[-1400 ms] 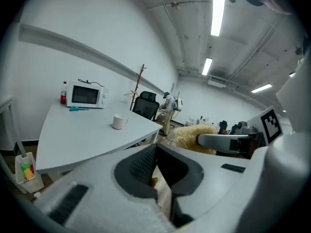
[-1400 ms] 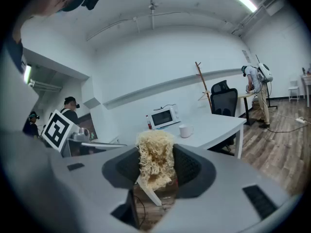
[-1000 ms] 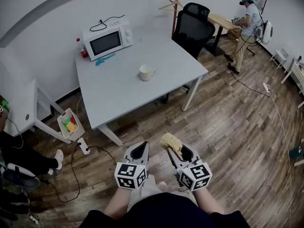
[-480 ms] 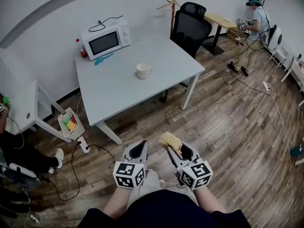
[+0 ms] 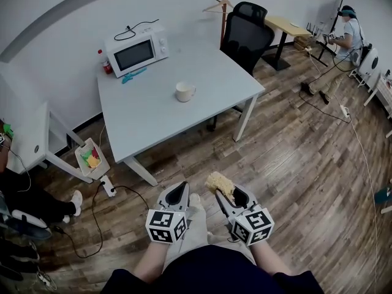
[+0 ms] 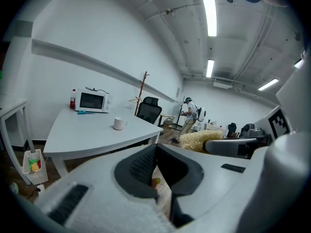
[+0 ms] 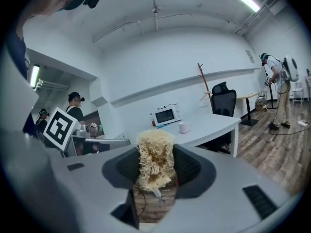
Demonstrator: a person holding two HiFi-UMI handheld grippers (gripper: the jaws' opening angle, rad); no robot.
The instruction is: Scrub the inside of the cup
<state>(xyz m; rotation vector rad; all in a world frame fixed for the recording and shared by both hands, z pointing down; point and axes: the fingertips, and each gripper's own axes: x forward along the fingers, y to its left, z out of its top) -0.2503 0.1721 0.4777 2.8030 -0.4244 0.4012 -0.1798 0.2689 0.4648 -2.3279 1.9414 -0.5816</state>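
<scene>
The right gripper (image 5: 229,195) pinches a fibrous scrubber (image 5: 219,182), ready for the cup (image 5: 184,91) at twelve o'clock; the left gripper (image 5: 177,196) is pressed together, empty.

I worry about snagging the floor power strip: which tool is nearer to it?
Left. In the head view the left tool, shut and empty, hangs to the right of the power strip; the right tool, gripping the yellow scrubber, is farther right, beyond the left one.
</scene>
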